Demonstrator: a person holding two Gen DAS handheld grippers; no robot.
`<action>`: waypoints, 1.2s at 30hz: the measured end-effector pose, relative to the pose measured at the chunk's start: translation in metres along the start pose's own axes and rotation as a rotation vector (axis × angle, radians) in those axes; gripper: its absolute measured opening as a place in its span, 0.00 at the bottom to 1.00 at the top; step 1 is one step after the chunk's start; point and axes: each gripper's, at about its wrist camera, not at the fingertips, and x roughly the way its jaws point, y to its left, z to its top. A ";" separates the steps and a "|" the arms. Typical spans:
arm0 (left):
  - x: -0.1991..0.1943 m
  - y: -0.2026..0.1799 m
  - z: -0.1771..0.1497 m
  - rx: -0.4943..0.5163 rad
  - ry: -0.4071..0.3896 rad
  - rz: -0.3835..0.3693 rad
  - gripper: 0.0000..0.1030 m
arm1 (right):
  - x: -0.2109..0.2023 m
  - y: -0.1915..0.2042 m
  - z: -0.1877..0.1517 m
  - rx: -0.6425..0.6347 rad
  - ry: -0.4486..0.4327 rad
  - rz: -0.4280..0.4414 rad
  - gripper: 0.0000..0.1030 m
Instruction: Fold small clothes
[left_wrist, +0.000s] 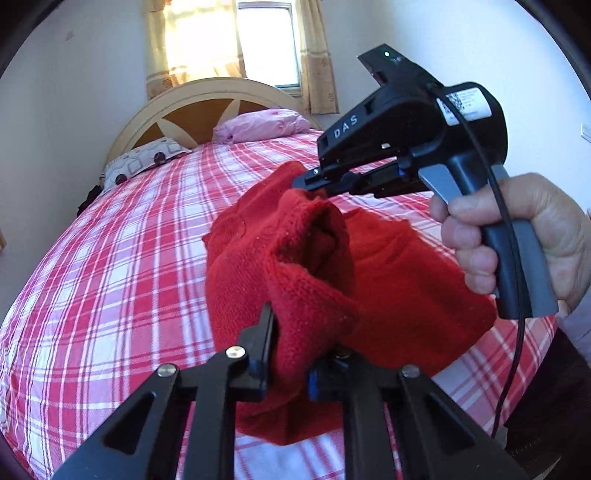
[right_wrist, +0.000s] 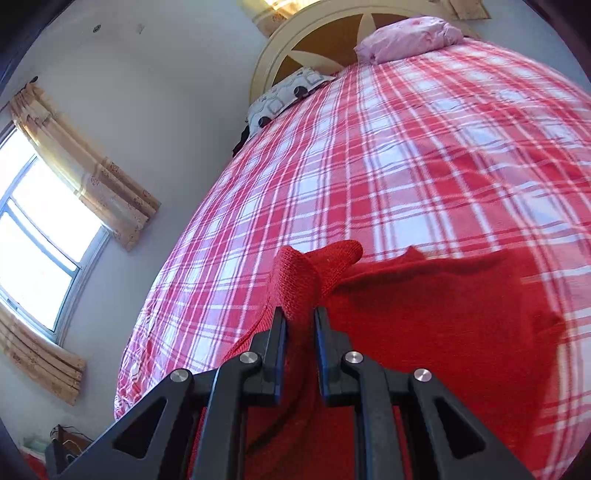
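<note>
Red knit garment (left_wrist: 295, 266) clamped by both grippers over plaid bed (left_wrist: 110, 258), window (left_wrist: 266, 40) behind

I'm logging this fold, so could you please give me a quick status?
Left gripper and right gripper both shut on red knit garment. Garment lifted over plaid bed. Nothing in the way.

The sweater (left_wrist: 388, 280) hangs above the bed (left_wrist: 110, 277), between both grippers; two pillows (left_wrist: 262, 125) lie behind it, against the headboard (left_wrist: 192, 110).
</note>
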 end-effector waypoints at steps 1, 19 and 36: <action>0.000 -0.005 0.002 0.005 0.000 -0.008 0.15 | -0.004 -0.003 0.000 0.002 -0.004 -0.005 0.14; 0.015 -0.079 0.023 0.036 0.022 -0.186 0.14 | -0.062 -0.069 -0.002 -0.032 -0.039 -0.177 0.13; 0.030 -0.096 0.008 0.086 0.089 -0.255 0.20 | -0.051 -0.133 -0.034 -0.008 -0.005 -0.263 0.13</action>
